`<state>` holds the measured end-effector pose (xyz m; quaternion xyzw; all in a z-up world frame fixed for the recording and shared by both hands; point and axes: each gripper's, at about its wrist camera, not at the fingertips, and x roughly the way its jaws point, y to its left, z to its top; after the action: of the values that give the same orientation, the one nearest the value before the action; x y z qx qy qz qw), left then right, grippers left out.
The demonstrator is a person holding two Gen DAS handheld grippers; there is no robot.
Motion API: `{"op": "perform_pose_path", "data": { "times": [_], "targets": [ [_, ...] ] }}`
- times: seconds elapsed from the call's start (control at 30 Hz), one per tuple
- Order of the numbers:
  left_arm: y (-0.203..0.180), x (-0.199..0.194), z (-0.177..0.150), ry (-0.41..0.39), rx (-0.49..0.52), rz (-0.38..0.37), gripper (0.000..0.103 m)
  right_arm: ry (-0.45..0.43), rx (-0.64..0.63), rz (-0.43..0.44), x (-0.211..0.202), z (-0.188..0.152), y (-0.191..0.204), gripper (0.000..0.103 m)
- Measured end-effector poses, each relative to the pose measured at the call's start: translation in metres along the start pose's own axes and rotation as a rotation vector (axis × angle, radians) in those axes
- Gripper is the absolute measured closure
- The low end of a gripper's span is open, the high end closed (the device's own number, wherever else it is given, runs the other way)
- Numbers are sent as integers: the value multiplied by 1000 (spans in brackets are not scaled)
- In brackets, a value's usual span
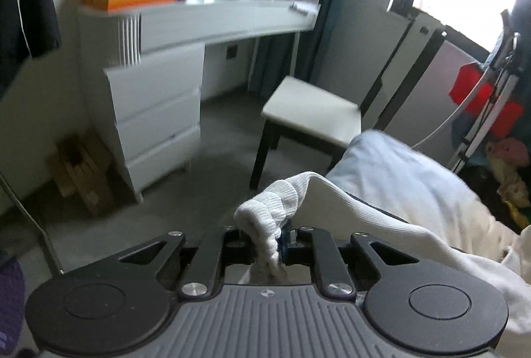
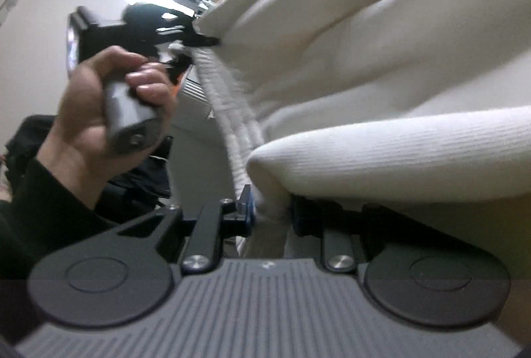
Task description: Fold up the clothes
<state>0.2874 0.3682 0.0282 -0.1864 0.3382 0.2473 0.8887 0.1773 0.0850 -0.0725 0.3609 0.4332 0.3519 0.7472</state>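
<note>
Left gripper (image 1: 265, 241) pinching ribbed hem (image 1: 268, 208) | right gripper (image 2: 270, 215) clamping same cream sweater (image 2: 381, 59) | garment hanging stretched between both | next: lay flat, keep hem taut.

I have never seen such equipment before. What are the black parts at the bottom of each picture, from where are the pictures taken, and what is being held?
There is no robot. A person holds one handheld gripper in each hand, and each carries a camera looking forward along its fingers, so each picture shows its own gripper at the bottom. The left gripper is shut on the ribbed edge of a white garment. The right gripper clamps another ribbed edge of the same cloth. The right view also shows the person's hand holding the other gripper. Behind are a white dresser and a chair.
</note>
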Motion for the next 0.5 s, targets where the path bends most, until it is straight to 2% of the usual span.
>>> {"op": "perform_pose_path", "data": {
  "times": [0.07, 0.13, 0.17, 0.2, 0.23, 0.27, 0.3, 0.33, 0.5],
  "targets": [
    [1, 2, -7, 7, 29, -4, 82, 16, -27, -14, 1, 4, 6, 75],
    [1, -5, -11, 6, 48, 1, 70, 49, -72, -39, -2, 3, 15, 71],
    [1, -12, -14, 0, 54, 6, 67, 60, -97, -52, -6, 2, 21, 68],
    [1, -25, -18, -17, 65, 8, 57, 42, -122, -59, -20, -1, 25, 66],
    [2, -40, -22, -37, 80, 8, 42, 24, -147, -66, -34, -3, 30, 59],
    [3, -54, -27, -62, 95, 9, 36, 5, -172, -73, -48, -5, 34, 41],
    [2, -69, -30, -85, 112, 5, 28, -13, -197, -80, -62, -7, 38, 30],
    [-1, -85, -34, -107, 128, 0, 25, -31, -221, -87, -76, -9, 42, 18],
    [-24, -173, -60, -191, 161, -78, 20, -122, -345, -122, -146, -20, 64, 18]
  ]
}}
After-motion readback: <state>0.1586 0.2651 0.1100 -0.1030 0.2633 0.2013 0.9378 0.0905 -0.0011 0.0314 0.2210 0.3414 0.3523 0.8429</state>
